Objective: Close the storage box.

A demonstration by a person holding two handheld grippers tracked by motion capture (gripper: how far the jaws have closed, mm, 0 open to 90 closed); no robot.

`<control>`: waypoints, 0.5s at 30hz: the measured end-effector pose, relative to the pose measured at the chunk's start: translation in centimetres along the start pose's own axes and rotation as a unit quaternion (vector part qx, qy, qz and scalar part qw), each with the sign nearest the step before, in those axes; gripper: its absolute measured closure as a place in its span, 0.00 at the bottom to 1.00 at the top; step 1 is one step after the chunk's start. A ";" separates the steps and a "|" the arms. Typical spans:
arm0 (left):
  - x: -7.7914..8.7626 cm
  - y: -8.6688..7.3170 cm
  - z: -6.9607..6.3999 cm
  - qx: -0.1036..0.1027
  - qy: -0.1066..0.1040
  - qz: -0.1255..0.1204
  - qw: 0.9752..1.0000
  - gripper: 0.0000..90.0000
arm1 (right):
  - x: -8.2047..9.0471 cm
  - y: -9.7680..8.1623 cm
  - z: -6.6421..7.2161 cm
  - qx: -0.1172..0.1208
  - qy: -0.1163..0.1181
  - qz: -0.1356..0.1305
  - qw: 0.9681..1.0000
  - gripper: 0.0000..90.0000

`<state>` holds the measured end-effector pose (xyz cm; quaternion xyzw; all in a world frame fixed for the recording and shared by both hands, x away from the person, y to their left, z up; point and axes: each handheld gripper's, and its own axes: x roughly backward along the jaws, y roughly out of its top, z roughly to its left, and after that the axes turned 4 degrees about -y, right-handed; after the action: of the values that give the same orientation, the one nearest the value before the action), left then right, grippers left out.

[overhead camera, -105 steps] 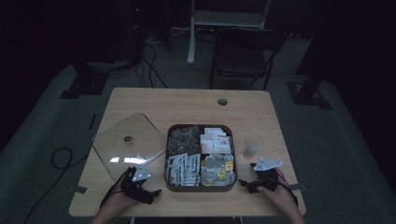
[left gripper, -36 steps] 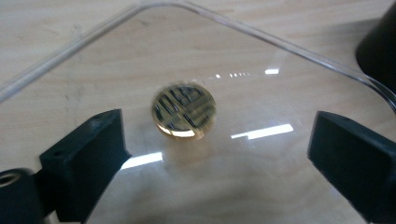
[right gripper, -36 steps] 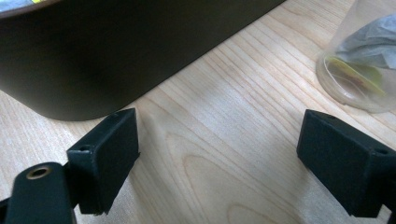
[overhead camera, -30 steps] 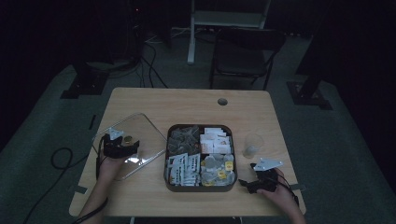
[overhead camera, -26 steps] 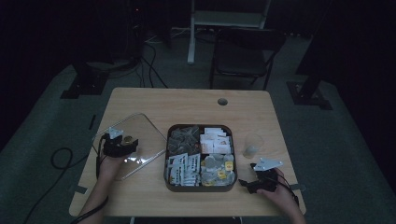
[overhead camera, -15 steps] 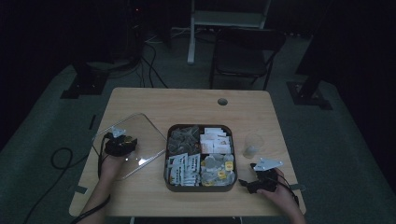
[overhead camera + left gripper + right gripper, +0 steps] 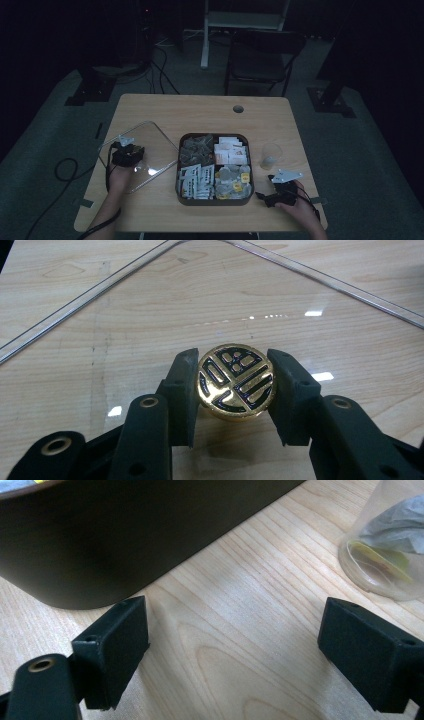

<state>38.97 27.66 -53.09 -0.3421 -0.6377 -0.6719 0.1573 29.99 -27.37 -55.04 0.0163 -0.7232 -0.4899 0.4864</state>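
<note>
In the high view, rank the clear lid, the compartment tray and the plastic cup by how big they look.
1. Clear lid and compartment tray: about alike, too close to rank.
2. Plastic cup: plainly the smallest.

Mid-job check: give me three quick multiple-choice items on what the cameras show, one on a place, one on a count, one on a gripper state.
1. Where does the clear lid lie?
A. left of the tea box
B. on the tea box
C. on the chair

2. How many compartments has the tea box?
A. two
B. four
C. six

3. What is the left gripper doing?
A. open above the cup
B. shut on the gold knob
C. shut on a tea bag

Answers: 1 A, the lid lies flat on the table; 2 B, a two-by-two grid; 3 B, both pads press the gold knob.
</note>
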 end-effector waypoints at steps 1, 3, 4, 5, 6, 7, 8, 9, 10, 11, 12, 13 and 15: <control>0.2 0.1 0.1 0.001 -0.002 -0.002 1.000 0.66 | 0.0 0.0 0.0 0.000 0.000 0.000 1.000 0.14; 0.6 0.2 0.2 0.001 0.000 -0.007 1.000 0.66 | 0.0 0.0 0.0 0.000 0.000 0.000 1.000 0.14; 0.8 0.4 0.3 0.002 0.002 -0.010 1.000 0.66 | 0.0 0.0 0.0 0.000 0.000 0.000 1.000 0.14; 1.1 0.6 0.4 0.002 0.001 -0.012 1.000 0.66 | 0.0 0.0 0.0 0.000 0.000 0.000 1.000 0.14; 1.4 0.7 0.5 0.001 0.002 -0.015 1.000 0.66 | 0.0 0.0 0.0 0.000 0.000 0.000 1.000 0.14; 1.8 1.0 0.5 0.000 0.002 -0.017 1.000 0.66 | 0.0 0.0 0.0 0.000 0.000 0.000 1.000 0.14; 2.3 1.3 0.5 -0.001 0.001 -0.022 1.000 0.66 | 0.0 0.0 0.0 0.000 0.000 0.000 1.000 0.14; 2.7 1.5 0.4 -0.003 0.001 -0.025 1.000 0.66 | 0.0 0.0 0.0 0.000 0.000 0.000 1.000 0.14; 3.0 1.8 0.4 -0.004 0.001 -0.028 1.000 0.66 | 0.0 0.0 0.0 0.000 0.000 0.000 1.000 0.14; 3.2 2.1 0.3 -0.005 0.000 -0.029 1.000 0.66 | 0.0 0.0 0.0 0.000 0.000 0.000 1.000 0.14; 3.5 2.3 0.2 -0.007 0.000 -0.032 0.999 0.66 | 0.0 0.0 0.0 0.000 0.000 0.000 1.000 0.14; 3.7 2.5 0.2 -0.005 -0.002 -0.035 0.999 0.66 | 0.0 0.0 0.0 0.000 0.000 0.000 1.000 0.14; 4.1 2.9 0.1 -0.007 -0.007 -0.038 0.999 0.66 | 0.0 0.0 0.0 0.000 0.000 0.000 1.000 0.14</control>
<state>37.98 28.32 -48.19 -0.3235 -0.6466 -0.6795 0.1243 29.99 -27.37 -55.04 0.0163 -0.7232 -0.4901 0.4864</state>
